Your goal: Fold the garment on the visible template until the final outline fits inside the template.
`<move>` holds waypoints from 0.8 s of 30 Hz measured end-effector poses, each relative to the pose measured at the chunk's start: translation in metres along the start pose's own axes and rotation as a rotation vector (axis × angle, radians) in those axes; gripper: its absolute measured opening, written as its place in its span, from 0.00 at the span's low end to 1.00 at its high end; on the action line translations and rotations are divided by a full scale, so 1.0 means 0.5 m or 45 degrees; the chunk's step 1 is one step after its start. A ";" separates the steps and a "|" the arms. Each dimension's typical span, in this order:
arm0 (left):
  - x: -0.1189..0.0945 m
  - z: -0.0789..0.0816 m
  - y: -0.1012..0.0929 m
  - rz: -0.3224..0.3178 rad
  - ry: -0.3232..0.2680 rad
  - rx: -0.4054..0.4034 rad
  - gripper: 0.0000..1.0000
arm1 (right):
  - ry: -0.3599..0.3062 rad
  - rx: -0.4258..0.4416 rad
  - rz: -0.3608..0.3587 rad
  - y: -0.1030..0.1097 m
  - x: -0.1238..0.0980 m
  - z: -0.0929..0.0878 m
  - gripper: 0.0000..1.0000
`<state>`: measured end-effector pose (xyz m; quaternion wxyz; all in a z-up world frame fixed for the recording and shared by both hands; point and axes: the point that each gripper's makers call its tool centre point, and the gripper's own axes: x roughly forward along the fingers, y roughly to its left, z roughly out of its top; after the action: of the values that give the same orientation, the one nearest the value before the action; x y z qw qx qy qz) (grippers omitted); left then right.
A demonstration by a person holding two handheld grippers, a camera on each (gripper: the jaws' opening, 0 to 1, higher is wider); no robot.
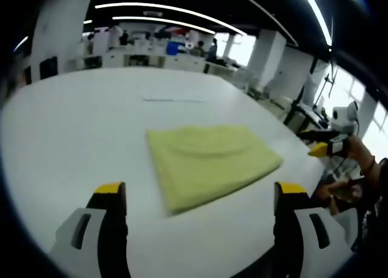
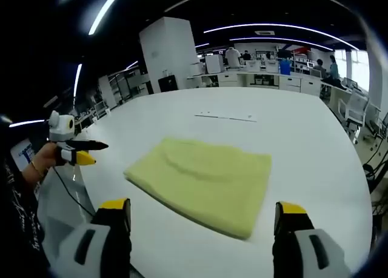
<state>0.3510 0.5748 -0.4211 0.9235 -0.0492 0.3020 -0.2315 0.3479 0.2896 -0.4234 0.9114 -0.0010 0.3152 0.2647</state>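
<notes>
The garment [image 1: 209, 162], a pale yellow cloth, lies folded into a compact, roughly rectangular pad flat on the white worktop [image 1: 79, 126]; in the right gripper view the same garment [image 2: 203, 181] sits mid-worktop with a soft crease across its upper layer. No template outline can be made out around it from either view. A faint thin line or strip [image 1: 173, 99] lies on the worktop well beyond the cloth. You hold your left gripper [image 1: 200, 196] above the near edge of the worktop, its yellow-tipped fingers [image 1: 110, 190] spread wide with nothing between them, the garment just ahead and apart from them. Your right gripper [image 2: 203, 212] stands likewise, fingers [image 2: 290, 210] spread and empty, short of the cloth's near edge. In the left gripper view, your other hand [image 1: 351, 148] appears at the right, off the worktop's edge; in the right gripper view, your hand [image 2: 45, 160] with the left gripper shows at the left. Beyond lies an open office with white pillars [image 2: 167, 51], desks and ceiling strip lights [image 1: 163, 11].
</notes>
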 end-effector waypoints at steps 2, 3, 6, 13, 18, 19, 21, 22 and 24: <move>-0.006 0.004 -0.002 0.007 -0.008 -0.006 0.97 | -0.013 -0.010 -0.017 -0.001 -0.002 0.001 0.99; -0.008 0.006 -0.003 0.007 -0.013 -0.014 0.95 | -0.031 -0.012 -0.040 -0.005 -0.004 0.004 0.99; -0.013 0.010 -0.007 0.013 -0.026 -0.018 0.95 | -0.042 -0.019 -0.054 -0.006 -0.010 0.007 0.99; -0.012 -0.001 -0.020 0.008 -0.009 -0.005 0.99 | -0.047 -0.005 -0.048 -0.004 -0.017 0.007 0.99; -0.013 -0.008 -0.025 -0.001 0.001 -0.011 0.99 | -0.038 -0.001 -0.041 0.001 -0.018 0.001 0.99; -0.013 -0.009 -0.025 0.000 0.004 -0.013 0.99 | -0.038 0.001 -0.041 0.001 -0.018 0.001 0.99; -0.015 -0.009 -0.024 0.003 0.002 -0.015 0.99 | -0.034 0.002 -0.044 0.001 -0.019 0.000 0.99; -0.015 -0.009 -0.023 0.003 -0.001 -0.016 0.99 | -0.030 0.002 -0.044 0.001 -0.019 -0.001 0.99; -0.017 -0.011 -0.022 0.000 0.003 -0.025 0.99 | -0.030 0.002 -0.044 0.001 -0.019 -0.001 0.99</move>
<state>0.3373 0.5690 -0.4185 0.9226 -0.0577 0.3054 -0.2285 0.3414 0.2853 -0.4183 0.9194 -0.0026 0.3048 0.2485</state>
